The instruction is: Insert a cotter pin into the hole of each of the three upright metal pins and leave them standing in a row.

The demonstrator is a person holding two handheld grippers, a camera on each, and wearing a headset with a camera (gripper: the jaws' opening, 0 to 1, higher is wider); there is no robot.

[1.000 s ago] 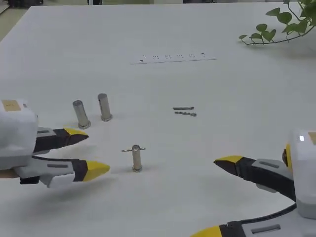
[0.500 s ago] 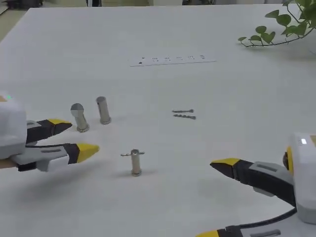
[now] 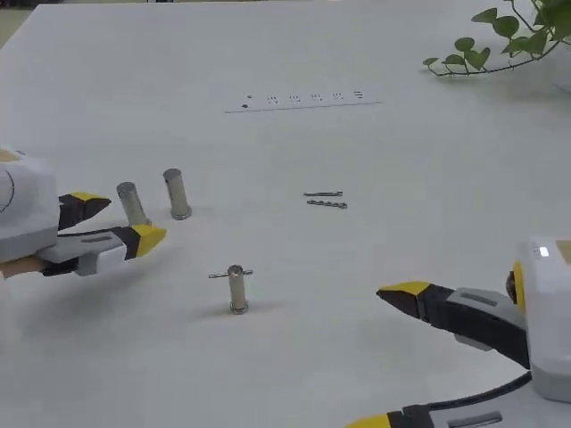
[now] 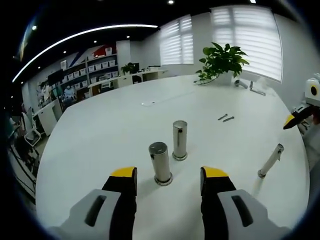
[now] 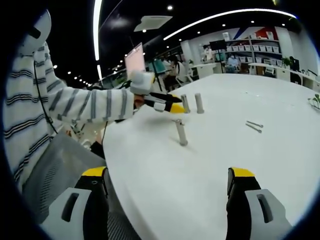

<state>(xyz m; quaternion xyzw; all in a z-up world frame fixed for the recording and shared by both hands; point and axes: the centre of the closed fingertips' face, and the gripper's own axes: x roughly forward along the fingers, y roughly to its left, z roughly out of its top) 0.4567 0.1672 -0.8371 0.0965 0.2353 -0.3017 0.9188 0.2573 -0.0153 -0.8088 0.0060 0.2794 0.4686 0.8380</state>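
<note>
Three metal pins stand on the white table. One pin (image 3: pixel 236 287) near the middle carries a cotter pin (image 3: pixel 229 274) through its top; it also shows as a pin (image 4: pixel 270 160) at the right of the left gripper view and a pin (image 5: pixel 180 132) in the right gripper view. Two bare pins (image 3: pixel 131 205) (image 3: pixel 176 193) stand at the left. My left gripper (image 3: pixel 116 221) is open, its jaws just short of the nearer bare pin (image 4: pixel 160 163), with the other (image 4: pixel 179 140) behind. Two loose cotter pins (image 3: pixel 325 199) lie further right. My right gripper (image 3: pixel 393 357) is open at the lower right, holding nothing.
A flat strip with small marks (image 3: pixel 303 100) lies at the back of the table. A leafy plant (image 3: pixel 500 36) reaches in at the far right corner. In the right gripper view a striped sleeve (image 5: pixel 75 107) stretches to the left gripper.
My left gripper has drawn back to the left and up, toward the nearer bare pin. The right gripper has hardly moved. The head camera shifted a little.
</note>
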